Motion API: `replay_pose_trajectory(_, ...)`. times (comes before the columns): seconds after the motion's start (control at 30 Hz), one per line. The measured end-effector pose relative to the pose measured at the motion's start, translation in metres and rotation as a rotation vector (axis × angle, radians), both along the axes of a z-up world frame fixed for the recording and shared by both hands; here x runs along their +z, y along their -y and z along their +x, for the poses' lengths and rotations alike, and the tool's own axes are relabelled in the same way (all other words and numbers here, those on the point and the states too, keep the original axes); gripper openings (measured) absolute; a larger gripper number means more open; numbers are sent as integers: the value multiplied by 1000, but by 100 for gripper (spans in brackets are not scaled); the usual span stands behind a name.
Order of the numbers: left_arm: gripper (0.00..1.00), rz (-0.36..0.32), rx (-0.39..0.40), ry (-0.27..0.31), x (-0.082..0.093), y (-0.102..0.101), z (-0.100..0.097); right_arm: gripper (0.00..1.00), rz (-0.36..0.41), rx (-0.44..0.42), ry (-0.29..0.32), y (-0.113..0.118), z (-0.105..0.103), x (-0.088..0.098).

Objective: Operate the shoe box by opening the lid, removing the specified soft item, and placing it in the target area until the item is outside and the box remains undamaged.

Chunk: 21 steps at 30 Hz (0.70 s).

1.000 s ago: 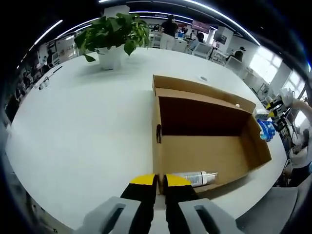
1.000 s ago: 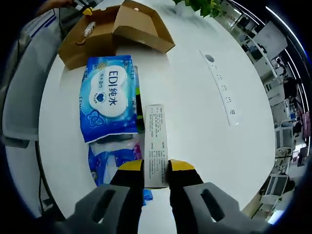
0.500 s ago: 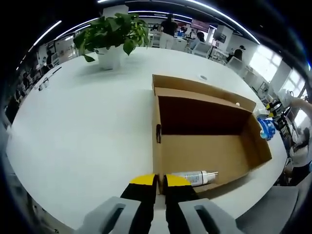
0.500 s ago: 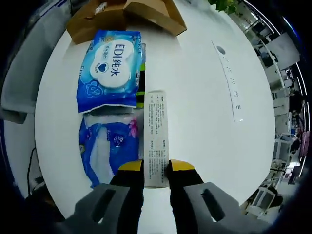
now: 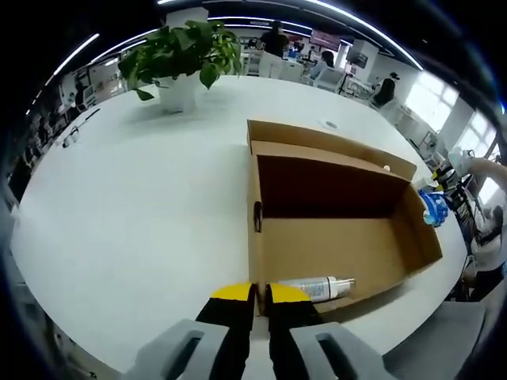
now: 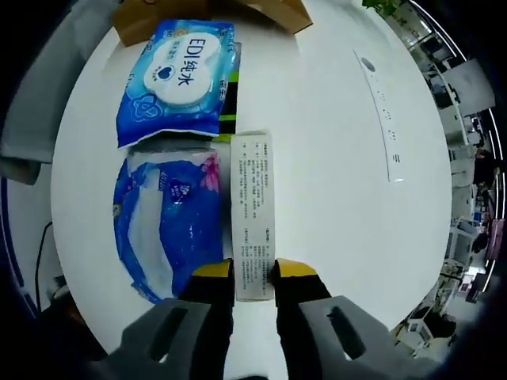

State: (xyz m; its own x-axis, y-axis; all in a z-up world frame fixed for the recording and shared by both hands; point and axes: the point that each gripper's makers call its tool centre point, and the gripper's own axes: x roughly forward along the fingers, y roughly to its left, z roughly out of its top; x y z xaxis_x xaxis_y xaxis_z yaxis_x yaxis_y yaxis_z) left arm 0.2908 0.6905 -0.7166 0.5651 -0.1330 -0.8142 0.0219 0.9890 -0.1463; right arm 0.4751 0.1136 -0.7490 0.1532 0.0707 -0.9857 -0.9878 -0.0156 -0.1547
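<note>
The left hand-held gripper (image 5: 260, 294) pinches the near wall of the open shoe box (image 5: 333, 237), which sits near the bench (image 5: 119, 206) edge with a white bottle (image 5: 317, 287) inside. The right hand-held gripper (image 6: 253, 273) clamps a long white carton (image 6: 253, 214) beside two blue wipe packs (image 6: 162, 226).

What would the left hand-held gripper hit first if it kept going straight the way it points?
Probably the bottle lying in the open box. The left hand-held gripper is already shut on the box's near wall, and the bottle lies just past its tips, slightly to the right, though depth is unclear.
</note>
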Motion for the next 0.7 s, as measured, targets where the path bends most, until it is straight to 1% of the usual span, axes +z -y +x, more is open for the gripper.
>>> replay_pose_trajectory(0.2, 5, 2, -2, -2, 0, 0, 0, 18, 16, -44, 16, 0, 10, 0)
replay_pose_trajectory(0.37, 5, 4, -3, -1, 0, 0, 0, 19, 8, -28, 23, 1, 11, -1)
replay_pose_trajectory(0.53, 6, 3, -6, -4, -1, -1, 1, 20, 10, -35, 29, 0, 12, -1)
replay_pose_trajectory(0.6, 6, 6, -9, -4, -1, -1, 1, 21, 14, -48, 42, 1, 14, 0)
replay_pose_trajectory(0.7, 6, 10, -5, 0, 0, -1, 1, 24, 13, -41, 63, 3, 15, 3)
